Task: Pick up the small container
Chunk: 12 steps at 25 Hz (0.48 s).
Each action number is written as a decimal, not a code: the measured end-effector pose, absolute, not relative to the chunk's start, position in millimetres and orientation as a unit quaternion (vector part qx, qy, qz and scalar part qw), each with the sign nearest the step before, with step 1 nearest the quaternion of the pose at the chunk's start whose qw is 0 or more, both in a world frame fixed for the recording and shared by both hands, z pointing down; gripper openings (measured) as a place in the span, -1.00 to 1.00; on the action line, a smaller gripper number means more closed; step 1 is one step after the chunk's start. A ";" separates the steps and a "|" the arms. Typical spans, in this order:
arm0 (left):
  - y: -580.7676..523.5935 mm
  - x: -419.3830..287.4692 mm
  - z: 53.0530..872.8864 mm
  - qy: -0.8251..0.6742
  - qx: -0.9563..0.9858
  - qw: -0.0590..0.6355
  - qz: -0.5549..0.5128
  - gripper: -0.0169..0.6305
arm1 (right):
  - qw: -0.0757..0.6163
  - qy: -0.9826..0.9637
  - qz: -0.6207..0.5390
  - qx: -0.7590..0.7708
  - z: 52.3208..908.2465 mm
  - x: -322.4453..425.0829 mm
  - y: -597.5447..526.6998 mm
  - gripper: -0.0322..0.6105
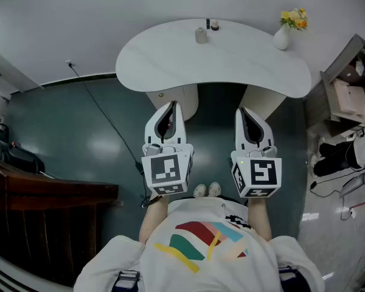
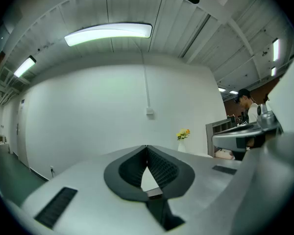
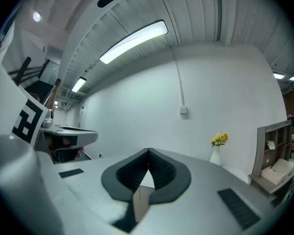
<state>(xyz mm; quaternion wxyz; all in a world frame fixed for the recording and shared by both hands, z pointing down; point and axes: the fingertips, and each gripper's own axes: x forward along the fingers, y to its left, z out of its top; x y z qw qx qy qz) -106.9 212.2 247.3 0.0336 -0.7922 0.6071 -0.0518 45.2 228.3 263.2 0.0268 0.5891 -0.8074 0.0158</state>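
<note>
We hold the left claw [image 1: 171, 106] and right claw [image 1: 241, 112] forward, both pressed together, empty. The distant small container [image 1: 201, 36] shows little detail.

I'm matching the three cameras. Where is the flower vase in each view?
Head view: vase, top right, on the table's right end.
Left gripper view: vase, just right of centre.
Right gripper view: vase, right of centre, lower half.
Shared landmark: the shelf, right of the vase in every view.
</note>
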 end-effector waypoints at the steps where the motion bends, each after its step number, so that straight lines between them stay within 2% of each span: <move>1: 211.9 -105.3 247.1 0.606 -0.793 0.034 -0.052 -0.89 | 0.027 -0.807 0.015 0.589 262.6 46.5 228.1 -0.86; 12: 213.1 -103.0 248.7 0.613 -0.788 0.019 -0.045 -0.89 | 0.030 -0.809 0.006 0.588 261.6 53.2 228.7 -0.86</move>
